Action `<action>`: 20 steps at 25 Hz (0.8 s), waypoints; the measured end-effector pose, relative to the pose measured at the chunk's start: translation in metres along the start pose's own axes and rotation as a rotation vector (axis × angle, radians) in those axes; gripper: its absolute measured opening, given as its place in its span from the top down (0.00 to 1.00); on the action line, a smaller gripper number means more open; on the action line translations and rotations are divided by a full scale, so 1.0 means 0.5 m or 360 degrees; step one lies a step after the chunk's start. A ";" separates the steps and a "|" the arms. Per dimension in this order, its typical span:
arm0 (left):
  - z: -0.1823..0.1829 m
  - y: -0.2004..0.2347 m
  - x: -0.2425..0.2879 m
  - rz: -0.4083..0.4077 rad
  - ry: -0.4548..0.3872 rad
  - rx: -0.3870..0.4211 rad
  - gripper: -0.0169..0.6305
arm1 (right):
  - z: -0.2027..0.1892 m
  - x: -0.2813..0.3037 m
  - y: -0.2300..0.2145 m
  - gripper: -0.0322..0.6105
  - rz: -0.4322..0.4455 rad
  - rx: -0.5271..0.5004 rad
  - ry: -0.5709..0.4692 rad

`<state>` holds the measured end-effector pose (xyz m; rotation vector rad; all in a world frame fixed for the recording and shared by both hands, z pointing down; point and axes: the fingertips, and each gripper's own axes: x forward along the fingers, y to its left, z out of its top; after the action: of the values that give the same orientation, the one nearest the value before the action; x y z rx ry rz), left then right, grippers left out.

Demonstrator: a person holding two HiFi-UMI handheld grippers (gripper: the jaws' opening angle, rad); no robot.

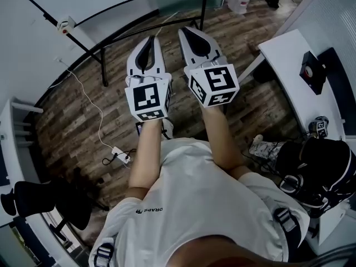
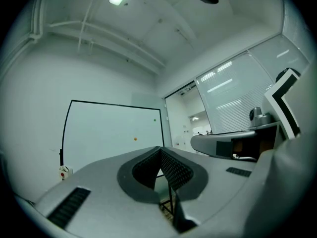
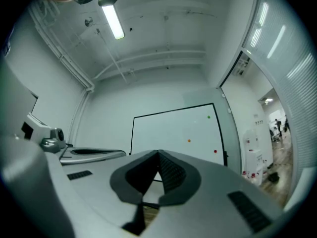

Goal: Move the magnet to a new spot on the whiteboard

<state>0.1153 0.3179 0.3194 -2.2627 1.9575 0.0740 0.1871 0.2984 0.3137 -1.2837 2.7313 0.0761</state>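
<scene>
**Both tools closed and empty, magnets waiting on the board**

At the far left of the head view an office chair [image 1: 33,199] is standing, and a power strip [image 1: 119,154] with its white cable is lying on the wooden floor [image 1: 72,110].

The person is holding the left tool [image 1: 150,42] out in front, pointing toward the whiteboard [image 2: 109,128]. Its jaws are meeting at the tips and gripping nothing. Just beside it, the right tool [image 1: 189,35] is pointing the same way, with its jaws also pressed together and empty.

On the board, an orange magnet [image 2: 135,139] is sitting near the middle and a green magnet [image 2: 154,119] is sitting higher, toward the right edge. A red magnet [image 3: 215,151], showing in the right gripper view, is sitting low by the right edge. Which of the three the task means cannot be told.

To the right, a white bench [image 1: 289,65] is carrying a dark object, and a backpack [image 1: 317,166] is resting below it.

The task appears to be only at the approach stage. The board is well apart from both tools and no magnet is being touched. What is left is nearly everything: closing the gap, spreading one tool's jaws, taking a magnet off the board, setting it on a bare spot and letting go.
</scene>
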 end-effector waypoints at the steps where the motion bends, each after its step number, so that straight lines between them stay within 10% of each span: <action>1: -0.007 0.002 0.009 -0.0003 0.0001 0.0003 0.97 | -0.006 0.007 -0.006 0.93 0.0000 -0.0002 0.0009; 20: -0.050 0.251 0.378 -0.0117 -0.0049 -0.0046 0.97 | -0.020 0.425 -0.092 0.93 -0.0131 -0.0047 -0.0028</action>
<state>0.0180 0.1120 0.3090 -2.3349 1.8685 0.1288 0.0872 0.1056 0.2960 -1.3942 2.6689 0.1202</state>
